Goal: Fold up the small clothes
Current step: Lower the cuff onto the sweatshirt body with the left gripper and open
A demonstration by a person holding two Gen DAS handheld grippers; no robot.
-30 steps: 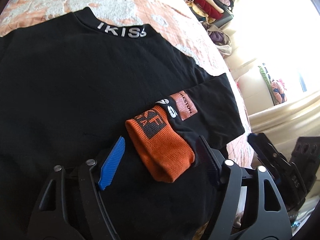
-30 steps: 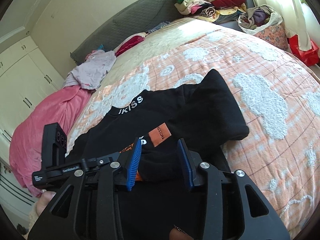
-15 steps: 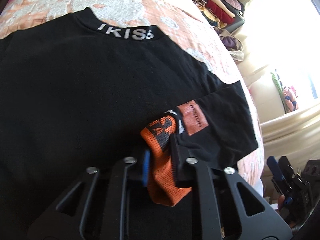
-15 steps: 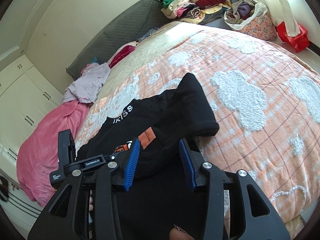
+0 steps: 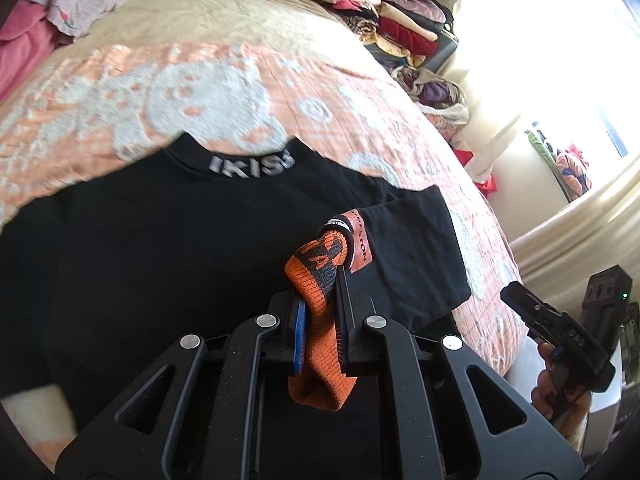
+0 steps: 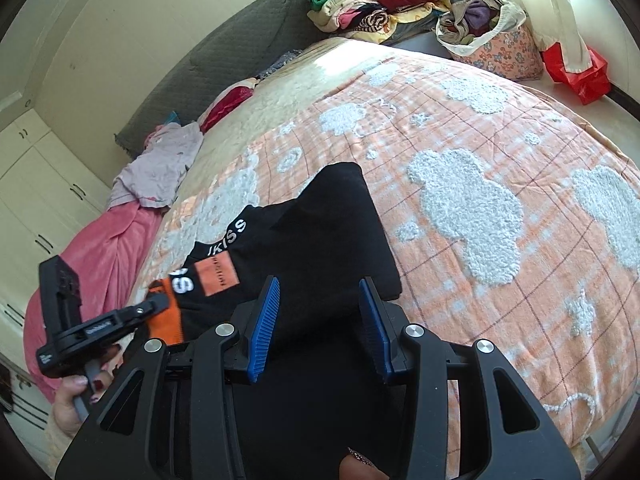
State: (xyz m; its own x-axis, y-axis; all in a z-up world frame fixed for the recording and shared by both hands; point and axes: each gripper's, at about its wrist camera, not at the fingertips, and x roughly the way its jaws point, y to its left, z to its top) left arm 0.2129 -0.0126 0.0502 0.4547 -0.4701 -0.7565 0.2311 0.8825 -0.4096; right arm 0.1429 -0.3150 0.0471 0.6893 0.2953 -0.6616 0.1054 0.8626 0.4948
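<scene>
A black top with "IKISS" on its collar [image 5: 160, 240] lies flat on the orange-and-white bedspread [image 5: 200, 92]. Its right sleeve ends in an orange knit cuff [image 5: 320, 344]. My left gripper [image 5: 320, 292] is shut on that cuff and holds it raised off the top, the cuff's end hanging below the pads. In the right wrist view the same cuff [image 6: 168, 320] sits in the left gripper [image 6: 156, 304] at the lower left. My right gripper [image 6: 320, 282] stands open above the black top [image 6: 320, 232], near the sleeve, with its blue pads apart and pressing on nothing.
Folded clothes are stacked [image 6: 372, 4] beyond the bed's far corner, beside a flowered bag of laundry [image 6: 480, 24] and a red bag [image 6: 576, 68]. A lilac garment [image 6: 160, 164] and a pink blanket [image 6: 92, 248] lie at the bed's left. A grey padded headboard [image 6: 224, 52] stands behind.
My left gripper closed on the orange cuff and then rose, lifting the cuff and sleeve off the top. The right gripper drifted slightly sideways and stayed open.
</scene>
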